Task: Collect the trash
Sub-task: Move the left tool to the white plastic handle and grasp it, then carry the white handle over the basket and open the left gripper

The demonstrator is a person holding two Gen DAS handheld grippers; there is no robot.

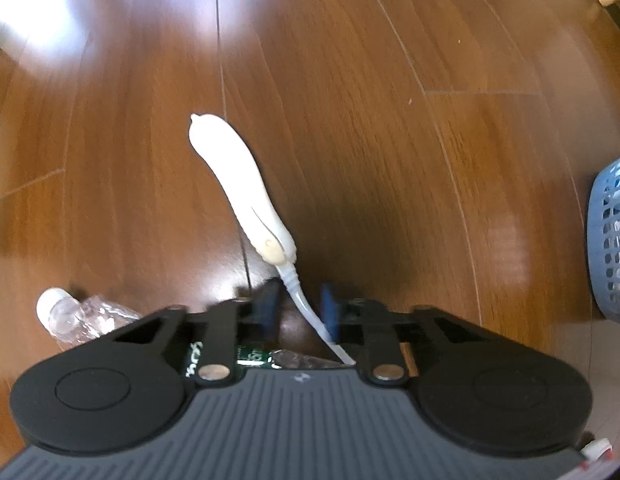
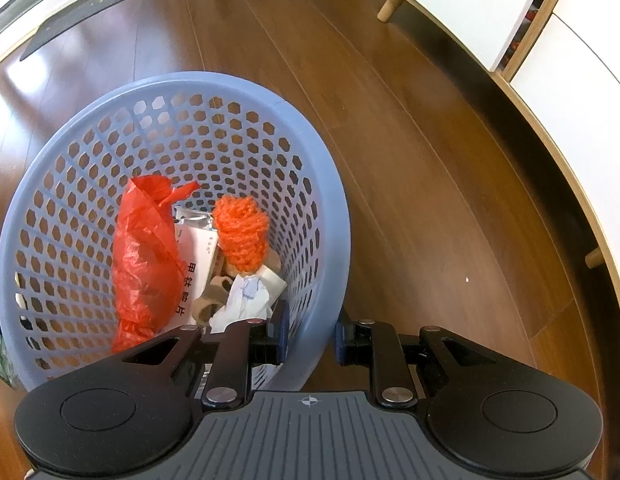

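A long white plug with a cable is seen lying on the floor in the left wrist view. Its long axis runs from lower right to upper left, the rounded tip pointing away from the camera and the cable end toward it. The cable passes back between the blue pads of the left gripper, close against the right-hand pad. The jaws are set narrow, but whether the cable is actually pinched cannot be told. A clear crushed bottle with a white cap lies at lower left, mostly hidden by the gripper body; clear plastic and a green label are glimpsed beneath the mechanism.

The floor is of glossy brown wood planks, with bright window glare at upper left. A blue basket is cut off at the right edge.

In the right wrist view the wall of the basket is clamped by the right gripper, one pad inside and one outside. Inside, a red bag, an orange net, printed paper, a crumpled tissue and cardboard rolls are piled. White cabinets on wooden legs line the right side, and a dark mat lies at upper left. The print on the paper cannot be read.
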